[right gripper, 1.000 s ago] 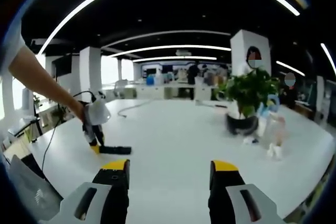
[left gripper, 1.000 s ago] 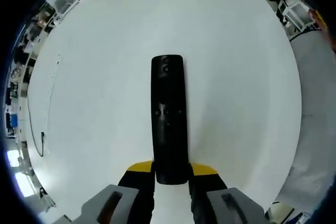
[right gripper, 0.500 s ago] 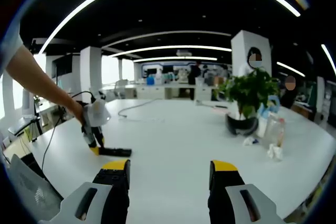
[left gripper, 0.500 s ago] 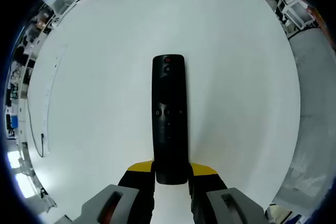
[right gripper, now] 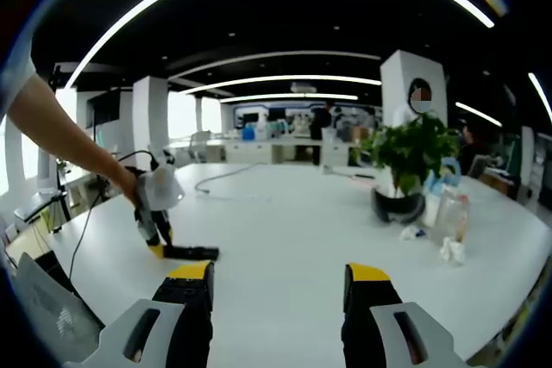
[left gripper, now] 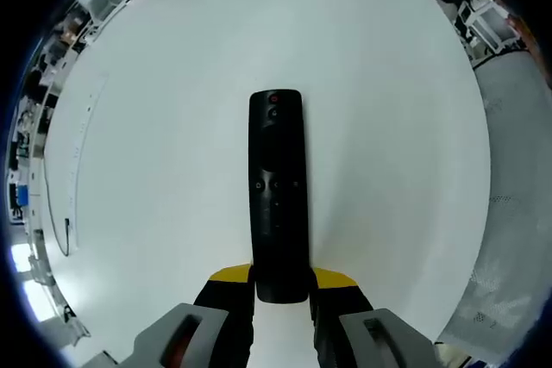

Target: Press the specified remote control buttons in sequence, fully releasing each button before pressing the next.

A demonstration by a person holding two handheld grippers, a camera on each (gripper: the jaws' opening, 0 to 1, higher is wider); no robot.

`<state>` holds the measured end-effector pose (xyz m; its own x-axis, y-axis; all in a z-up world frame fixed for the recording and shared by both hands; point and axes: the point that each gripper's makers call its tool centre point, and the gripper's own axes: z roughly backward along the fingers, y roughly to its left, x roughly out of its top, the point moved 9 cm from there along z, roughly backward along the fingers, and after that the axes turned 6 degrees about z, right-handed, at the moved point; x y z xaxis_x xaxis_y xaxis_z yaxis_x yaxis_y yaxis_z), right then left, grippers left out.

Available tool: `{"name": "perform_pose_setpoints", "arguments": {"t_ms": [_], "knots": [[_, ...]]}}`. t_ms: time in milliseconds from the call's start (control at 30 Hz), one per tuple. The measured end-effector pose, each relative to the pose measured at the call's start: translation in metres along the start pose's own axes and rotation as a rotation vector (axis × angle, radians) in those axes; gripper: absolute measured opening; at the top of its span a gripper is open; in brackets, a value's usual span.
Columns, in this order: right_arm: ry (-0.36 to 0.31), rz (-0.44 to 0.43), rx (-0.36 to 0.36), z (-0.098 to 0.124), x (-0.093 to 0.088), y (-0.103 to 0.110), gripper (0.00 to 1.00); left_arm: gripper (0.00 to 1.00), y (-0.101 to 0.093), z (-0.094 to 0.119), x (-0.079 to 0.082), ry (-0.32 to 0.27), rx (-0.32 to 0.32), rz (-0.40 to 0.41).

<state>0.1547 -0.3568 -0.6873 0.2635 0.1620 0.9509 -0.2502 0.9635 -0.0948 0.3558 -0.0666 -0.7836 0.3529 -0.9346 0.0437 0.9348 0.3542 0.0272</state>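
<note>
Black plastic, the remote control [left gripper: 277, 196] lies flat on our white table [left gripper: 155, 127], its near end clamped between the left gripper [left gripper: 281, 286] jaws; over the last second it has barely shifted. Our right gripper [right gripper: 278, 286] stays raised and spread, holding nothing, so we judge no button pressed yet

One black remote control [left gripper: 277, 196] is counted on one white desk [left gripper: 155, 152], and two tongs are seen: the left tongs [left gripper: 282, 286] and the right tongs [right gripper: 281, 286]. In the right gripper view, one potted plant [right gripper: 404, 165] and one clear bottle [right gripper: 442, 208] are counted on the desk, with one crumpled white item [right gripper: 448, 250] noted beside the bottle.
</note>
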Motion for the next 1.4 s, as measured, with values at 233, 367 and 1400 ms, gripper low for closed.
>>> {"name": "perform_pose_setpoints", "arguments": {"t_ms": [233,367,1400], "knots": [[-0.005,-0.002,-0.002,0.001,0.002,0.000,0.58,0.23,-0.006,0.001,0.001,-0.024,-0.003,0.013],[-0.006,-0.002,-0.004,0.001,0.002,-0.001,0.58,0.23,-0.011,0.002,0.002,-0.034,-0.005,0.015],[0.007,-0.008,0.014,0.000,0.001,0.002,0.51,0.23,-0.032,0.002,0.011,0.001,0.000,-0.059]]}}
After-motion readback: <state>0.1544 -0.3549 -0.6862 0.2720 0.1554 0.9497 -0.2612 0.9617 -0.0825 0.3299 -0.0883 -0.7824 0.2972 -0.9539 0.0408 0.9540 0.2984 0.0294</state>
